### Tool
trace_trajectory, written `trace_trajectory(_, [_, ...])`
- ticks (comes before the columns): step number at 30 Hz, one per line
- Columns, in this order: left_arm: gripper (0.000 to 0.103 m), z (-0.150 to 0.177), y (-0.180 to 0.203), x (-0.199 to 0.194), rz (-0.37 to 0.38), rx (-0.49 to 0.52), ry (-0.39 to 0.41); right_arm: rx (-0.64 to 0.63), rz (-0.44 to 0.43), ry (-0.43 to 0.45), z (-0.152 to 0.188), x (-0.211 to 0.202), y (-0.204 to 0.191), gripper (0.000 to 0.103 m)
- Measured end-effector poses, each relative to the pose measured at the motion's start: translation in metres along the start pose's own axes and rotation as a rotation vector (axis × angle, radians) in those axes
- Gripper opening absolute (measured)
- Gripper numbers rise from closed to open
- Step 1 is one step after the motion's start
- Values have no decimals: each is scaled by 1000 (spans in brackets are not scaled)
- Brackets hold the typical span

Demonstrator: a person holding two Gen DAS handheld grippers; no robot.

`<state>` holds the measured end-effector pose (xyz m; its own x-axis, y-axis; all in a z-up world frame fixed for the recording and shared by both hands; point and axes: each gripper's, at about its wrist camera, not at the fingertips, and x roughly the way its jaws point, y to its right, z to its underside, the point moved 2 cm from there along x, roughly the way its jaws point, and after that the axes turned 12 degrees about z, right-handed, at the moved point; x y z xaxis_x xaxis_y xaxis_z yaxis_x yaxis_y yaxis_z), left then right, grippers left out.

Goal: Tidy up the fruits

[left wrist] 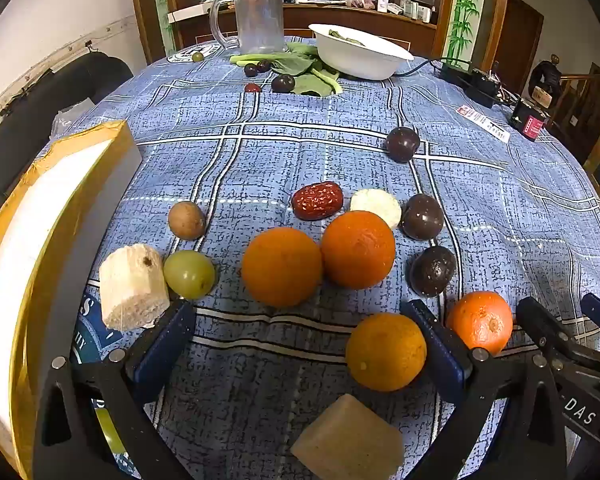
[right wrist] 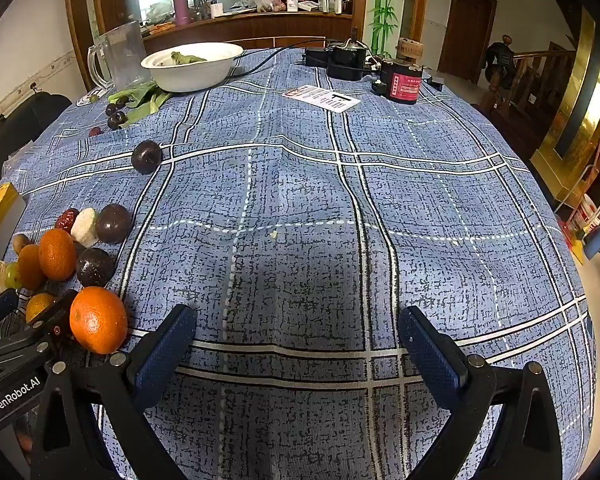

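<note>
In the left wrist view, several oranges lie on the blue checked cloth: two side by side (left wrist: 282,266) (left wrist: 358,250), one (left wrist: 386,352) just inside my left gripper's right finger, and one (left wrist: 480,322) outside it. My left gripper (left wrist: 300,312) is open and holds nothing. A red date (left wrist: 317,200), dark round fruits (left wrist: 422,217) (left wrist: 433,271), a green fruit (left wrist: 189,274) and a brown fruit (left wrist: 186,220) lie around them. My right gripper (right wrist: 298,316) is open over bare cloth, with the nearest orange (right wrist: 98,320) to its left.
A gold-edged white box (left wrist: 40,240) stands at the left. Pale chunks (left wrist: 132,286) (left wrist: 376,205) and a beige block (left wrist: 348,444) lie among the fruit. At the far end are a white bowl (right wrist: 192,68), a plastic mug (right wrist: 122,56), leaves and small dark fruits (left wrist: 283,83). Black devices (right wrist: 400,80) and cables sit far right.
</note>
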<state>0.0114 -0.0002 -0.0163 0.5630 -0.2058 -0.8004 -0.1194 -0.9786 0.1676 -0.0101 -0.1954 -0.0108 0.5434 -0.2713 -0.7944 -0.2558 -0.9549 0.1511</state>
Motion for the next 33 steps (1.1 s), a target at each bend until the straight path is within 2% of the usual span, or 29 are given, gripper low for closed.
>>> trace_trajectory(10, [103, -2, 1, 2, 4, 1, -41, 2, -1, -3, 1, 0, 0, 102])
trace_trajectory(14, [103, 2, 0, -2, 34, 32, -69, 21, 8, -58, -1, 1, 1, 102])
trace_trajectory(17, [103, 8, -1, -12, 91, 29, -77, 9, 10, -59, -3, 0, 0, 102])
trace_trajectory(19, [103, 10, -4, -26, 117, 15, -45, 8, 7, -56, -4, 0, 0, 102])
trace_trajectory(22, [103, 15, -6, -60, 110, 33, 49, 21, 20, -46, 3, -7, 3, 102])
trace_trajectory(28, [103, 21, -13, -135, 85, 74, 264, 75, 18, 102, 17, -66, 8, 102])
trace_trajectory(33, [103, 27, -16, -172, 62, 75, 352, 92, 6, 225, 40, -119, -4, 102])
